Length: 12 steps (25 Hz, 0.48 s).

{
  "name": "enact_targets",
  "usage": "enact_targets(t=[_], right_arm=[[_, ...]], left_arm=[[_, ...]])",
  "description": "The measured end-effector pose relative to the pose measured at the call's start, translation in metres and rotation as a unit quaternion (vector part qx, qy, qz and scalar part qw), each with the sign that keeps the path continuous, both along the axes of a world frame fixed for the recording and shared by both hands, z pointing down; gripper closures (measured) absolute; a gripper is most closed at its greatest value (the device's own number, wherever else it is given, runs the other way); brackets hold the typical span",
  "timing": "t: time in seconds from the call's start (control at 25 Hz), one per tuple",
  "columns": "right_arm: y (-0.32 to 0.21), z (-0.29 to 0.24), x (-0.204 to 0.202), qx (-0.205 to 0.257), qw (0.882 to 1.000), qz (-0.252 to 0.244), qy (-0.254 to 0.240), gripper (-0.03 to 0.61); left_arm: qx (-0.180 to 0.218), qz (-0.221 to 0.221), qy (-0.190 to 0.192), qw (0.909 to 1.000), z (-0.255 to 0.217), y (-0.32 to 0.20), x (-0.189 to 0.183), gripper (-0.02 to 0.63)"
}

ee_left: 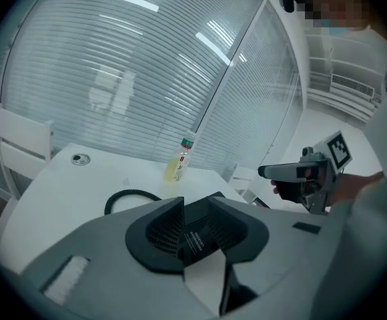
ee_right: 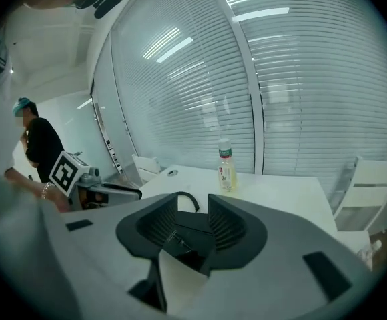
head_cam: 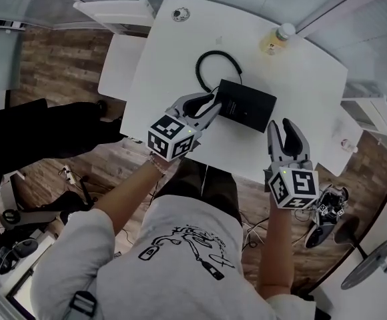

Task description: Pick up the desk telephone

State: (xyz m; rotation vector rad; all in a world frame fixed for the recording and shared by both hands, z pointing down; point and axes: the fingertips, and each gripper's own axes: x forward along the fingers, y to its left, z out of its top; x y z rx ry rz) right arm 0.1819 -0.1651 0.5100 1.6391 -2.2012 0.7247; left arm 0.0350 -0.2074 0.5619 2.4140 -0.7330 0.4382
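The desk telephone [head_cam: 245,105] is a flat black box lying in the middle of the white table [head_cam: 173,65], with its black cord [head_cam: 210,62] looped behind it. My left gripper [head_cam: 210,107] is at the phone's left edge, jaws open. In the left gripper view the phone [ee_left: 195,235] shows in the gap between the jaws, not pinched. My right gripper [head_cam: 280,127] stands open off the phone's right front corner, near the table's front edge. In the right gripper view the phone [ee_right: 187,235] lies just beyond the parted jaws.
A small bottle of yellow drink [head_cam: 278,40] stands at the table's far right. A round cable grommet [head_cam: 181,14] sits at the far edge. White chairs [head_cam: 117,9] stand around the table. A person [ee_right: 43,149] stands in the background. Cables [head_cam: 327,209] lie on the floor.
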Motion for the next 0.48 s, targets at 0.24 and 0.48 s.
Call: enact_targets(t=[0.24,0.48], right_arm=[[0.0,0.035,0.001,-0.029,0.999,0.003,-0.015,0.453],[-0.001,0.065,-0.002,-0.048,0.998,0.0,-0.033,0.436]], left_arm=[[-0.027,0.01,-0.007,0.9996,0.037,0.001,0.002,0.506],[-0.056,0.01,-0.01,0.9983,0.069,0.001,0.005,0.471]])
